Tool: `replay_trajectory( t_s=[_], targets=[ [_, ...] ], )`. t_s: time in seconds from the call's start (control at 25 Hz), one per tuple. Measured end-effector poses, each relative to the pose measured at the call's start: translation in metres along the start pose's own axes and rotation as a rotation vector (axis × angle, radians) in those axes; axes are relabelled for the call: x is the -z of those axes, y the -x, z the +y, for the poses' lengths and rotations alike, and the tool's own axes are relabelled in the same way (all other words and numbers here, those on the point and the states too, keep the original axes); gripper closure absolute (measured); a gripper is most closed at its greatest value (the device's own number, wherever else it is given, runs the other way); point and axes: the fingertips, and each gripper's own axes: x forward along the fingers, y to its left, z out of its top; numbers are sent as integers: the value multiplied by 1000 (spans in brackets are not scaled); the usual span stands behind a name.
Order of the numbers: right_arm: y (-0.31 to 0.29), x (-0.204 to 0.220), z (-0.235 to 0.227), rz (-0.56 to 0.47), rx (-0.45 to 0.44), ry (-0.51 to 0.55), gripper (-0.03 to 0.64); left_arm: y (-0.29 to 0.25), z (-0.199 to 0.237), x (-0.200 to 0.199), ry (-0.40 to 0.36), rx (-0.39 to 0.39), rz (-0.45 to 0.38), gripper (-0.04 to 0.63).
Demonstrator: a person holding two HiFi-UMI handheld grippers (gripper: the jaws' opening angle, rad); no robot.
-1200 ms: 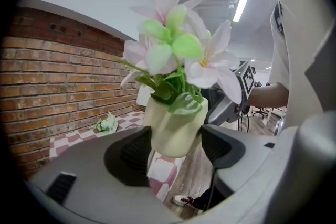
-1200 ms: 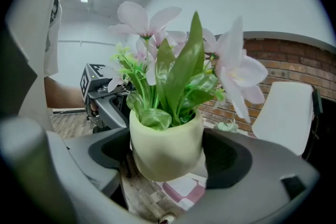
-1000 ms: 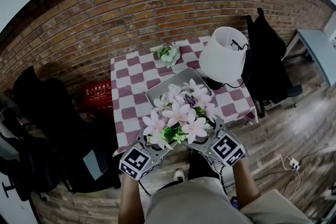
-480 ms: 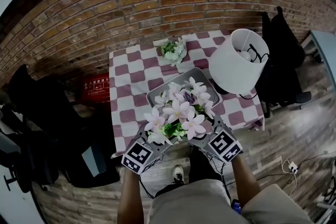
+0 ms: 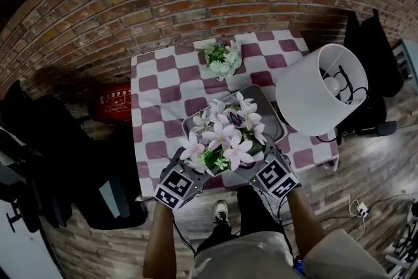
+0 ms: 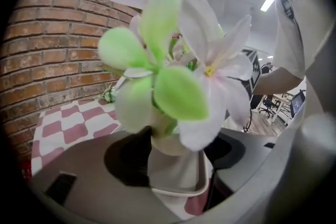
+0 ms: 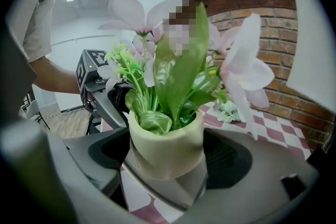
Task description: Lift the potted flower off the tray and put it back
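The potted flower [image 5: 222, 137], pink-white blossoms in a cream pot [image 7: 165, 144], hangs over the near end of the grey tray [image 5: 266, 106] on the checkered table [image 5: 153, 121]. My left gripper [image 5: 196, 170] holds the pot from the left and my right gripper [image 5: 257, 163] from the right. In the left gripper view the pot [image 6: 169, 140] sits between the grey jaws, with the tray's rim [image 6: 178, 192] just under it. In the right gripper view the tray's corner [image 7: 160, 189] lies below the pot. Whether the pot's base touches the tray is hidden.
A white lamp shade [image 5: 323, 89] stands close to the tray's right side. A small white-green bouquet [image 5: 222, 57] lies at the table's far edge by the brick wall. A red box [image 5: 114, 104] and dark chairs [image 5: 39, 160] are on the floor at left.
Both grippers have carried the potted flower forward and down, from in front of the table's near edge to over the tray's near end.
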Motion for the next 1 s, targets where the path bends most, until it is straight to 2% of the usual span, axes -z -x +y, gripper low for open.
replay_trajectory(
  t_s=[0.2,0.4,1.0],
  targets=[
    [-21,15,-14,16,-33,-30,161,-18,16,14,38,-2,25,264],
    [-44,23,-29,14,-42,-31,160,-33,37,23,31,-14,58,265],
    [-56,37,-35,44,-39,10,156,-46,43,36,16,-32,108,265]
  ],
)
